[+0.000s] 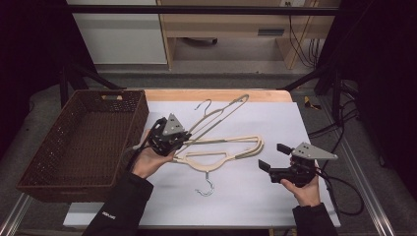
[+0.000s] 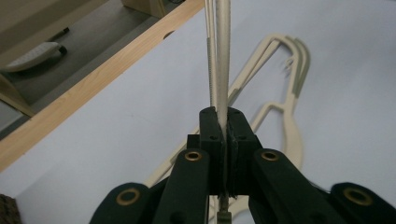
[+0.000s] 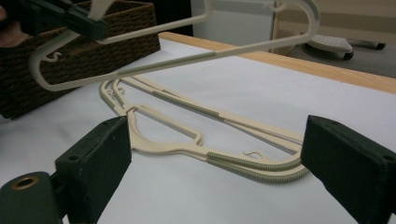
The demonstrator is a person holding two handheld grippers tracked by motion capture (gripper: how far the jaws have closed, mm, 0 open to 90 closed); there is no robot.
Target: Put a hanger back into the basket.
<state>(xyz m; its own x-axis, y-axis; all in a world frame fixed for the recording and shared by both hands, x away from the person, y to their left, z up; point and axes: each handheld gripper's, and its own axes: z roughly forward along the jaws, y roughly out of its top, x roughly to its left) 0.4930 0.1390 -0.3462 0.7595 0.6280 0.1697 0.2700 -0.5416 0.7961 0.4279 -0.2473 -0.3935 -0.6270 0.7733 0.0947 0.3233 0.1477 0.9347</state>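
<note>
My left gripper (image 1: 183,139) is shut on a cream plastic hanger (image 1: 216,116) and holds it tilted above the table, its far end pointing to the back right. In the left gripper view the pads (image 2: 223,121) pinch the hanger's thin bar (image 2: 222,56) edge-on. Two more cream hangers (image 1: 226,147) seem to lie flat and overlapping on the white sheet (image 1: 255,196), with a metal hook (image 1: 206,189) pointing toward me. My right gripper (image 1: 269,156) hovers low at the right with jaws wide open and nothing between them. Its own view looks along the lying hangers (image 3: 187,135), with the lifted hanger (image 3: 163,60) above.
A brown woven basket (image 1: 135,123) stands at the table's left, close beside my left hand; it is empty inside. The table's wooden edge (image 1: 211,95) runs along the back. Cables hang off the right side, and furniture stands on the floor beyond.
</note>
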